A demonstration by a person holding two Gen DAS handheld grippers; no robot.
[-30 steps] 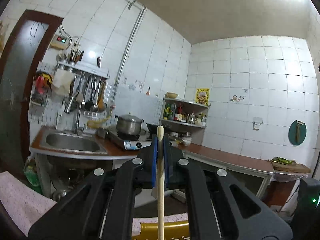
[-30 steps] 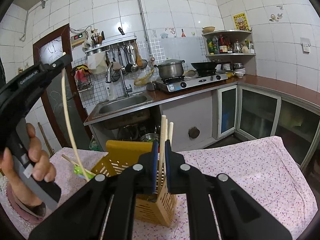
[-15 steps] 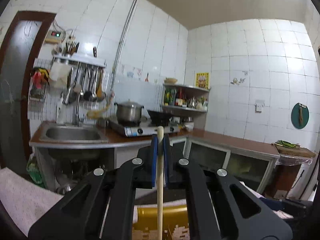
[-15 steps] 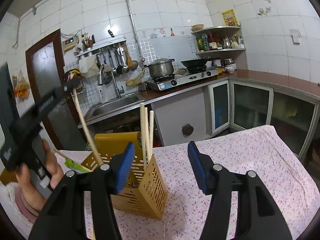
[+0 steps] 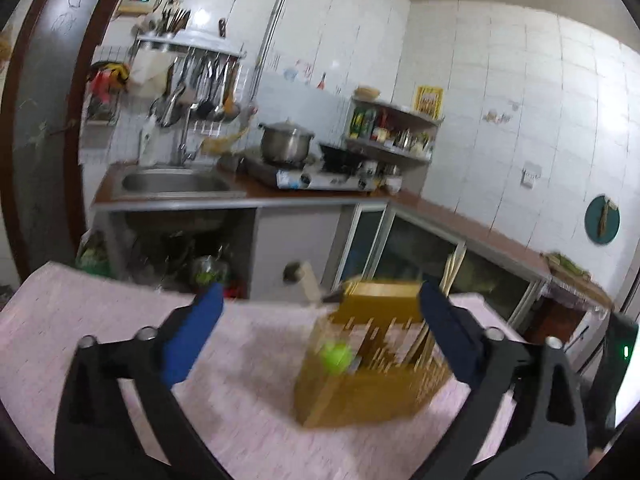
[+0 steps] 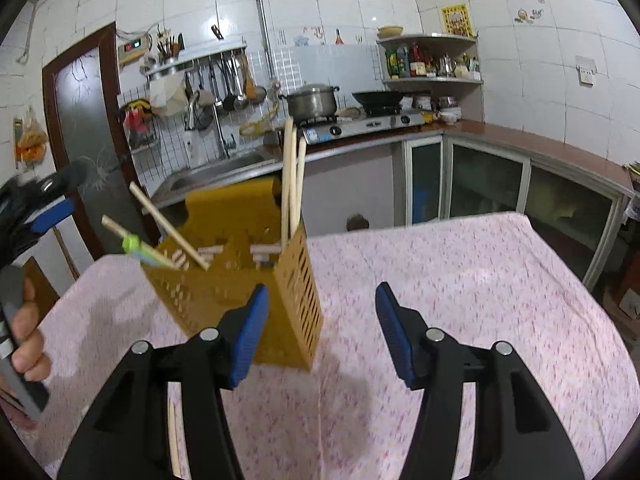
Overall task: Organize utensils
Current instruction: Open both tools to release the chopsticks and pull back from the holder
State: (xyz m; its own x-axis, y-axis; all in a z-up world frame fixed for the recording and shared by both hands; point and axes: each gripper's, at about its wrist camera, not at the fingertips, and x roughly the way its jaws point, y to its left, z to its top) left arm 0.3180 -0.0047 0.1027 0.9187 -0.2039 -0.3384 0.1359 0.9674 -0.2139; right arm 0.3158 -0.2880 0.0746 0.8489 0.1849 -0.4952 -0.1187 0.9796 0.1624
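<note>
Chopsticks going into the yellow holder on the cloth-covered counter

Left wrist view: our left gripper (image 5: 318,330) has its fingers (image 5: 192,334) opening wide with nothing between them; past them the holder (image 5: 368,364) stands mid-counter, blurred, with a green-tipped stick (image 5: 336,356) and thin chopsticks (image 5: 452,276) poking out. Right wrist view: our right gripper (image 6: 318,334) is released, its fingers (image 6: 248,332) empty, just beside the holder's near corner. Three chopsticks stand upright at its right end, two more lean at its left. We judge the sticks light, stiff and smooth, best pinched mid-shaft; the slotted plastic holder looks light and could tip if nudged. One chopstick (image 6: 173,436) lies near the counter's front edge.
</note>
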